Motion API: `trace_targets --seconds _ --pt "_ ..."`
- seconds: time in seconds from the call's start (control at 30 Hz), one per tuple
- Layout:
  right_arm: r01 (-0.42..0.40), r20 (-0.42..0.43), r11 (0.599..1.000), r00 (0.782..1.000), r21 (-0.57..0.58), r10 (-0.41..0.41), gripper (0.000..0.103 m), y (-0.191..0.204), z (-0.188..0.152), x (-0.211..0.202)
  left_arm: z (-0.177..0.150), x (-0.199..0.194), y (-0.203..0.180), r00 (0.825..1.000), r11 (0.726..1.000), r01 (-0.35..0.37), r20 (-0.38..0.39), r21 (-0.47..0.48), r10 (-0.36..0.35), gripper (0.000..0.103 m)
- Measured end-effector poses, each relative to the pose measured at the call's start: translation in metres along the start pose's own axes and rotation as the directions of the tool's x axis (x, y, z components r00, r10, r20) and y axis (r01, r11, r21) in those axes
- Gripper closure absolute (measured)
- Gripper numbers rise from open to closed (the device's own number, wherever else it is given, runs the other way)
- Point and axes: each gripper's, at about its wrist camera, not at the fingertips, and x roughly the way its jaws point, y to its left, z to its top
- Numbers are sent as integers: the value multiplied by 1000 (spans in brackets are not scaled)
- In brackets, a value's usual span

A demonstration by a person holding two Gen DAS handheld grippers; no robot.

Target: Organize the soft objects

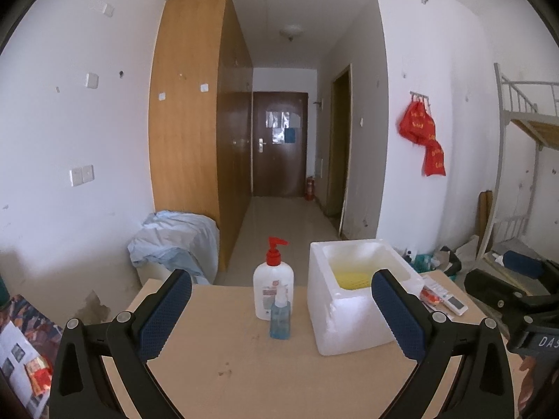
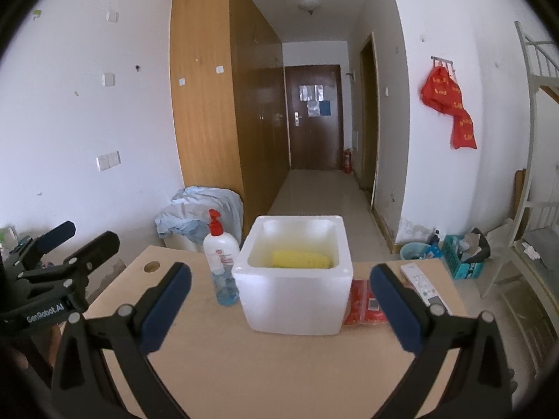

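A white foam box [image 2: 293, 300] stands on the wooden table [image 2: 279, 377]. A yellow soft object [image 2: 300, 259] lies inside it; in the left wrist view the box [image 1: 353, 321] shows the yellow object [image 1: 353, 277] at its bottom. My left gripper [image 1: 279, 310] is open and empty, held above the table before the bottles. It also shows at the left of the right wrist view [image 2: 70, 241]. My right gripper [image 2: 279, 307] is open and empty, in front of the box.
A white pump bottle with red top [image 1: 273, 284] and a small blue spray bottle [image 1: 280, 317] stand left of the box. A red packet [image 2: 365, 302] and a white remote [image 2: 424, 288] lie to its right. A blue cloth pile [image 2: 202, 216] sits beyond the table's far left corner.
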Motion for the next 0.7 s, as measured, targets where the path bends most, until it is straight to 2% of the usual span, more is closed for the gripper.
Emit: trace_targets --seconds 0.37,0.7 --pt "-7 41 1000 999 -8 8 0 10 -14 -37 -10 -50 2 999 999 33 32 -7 -33 0" --pt "-47 77 999 996 -4 47 0 19 -46 -62 -38 -87 1 996 998 59 70 17 -60 0"
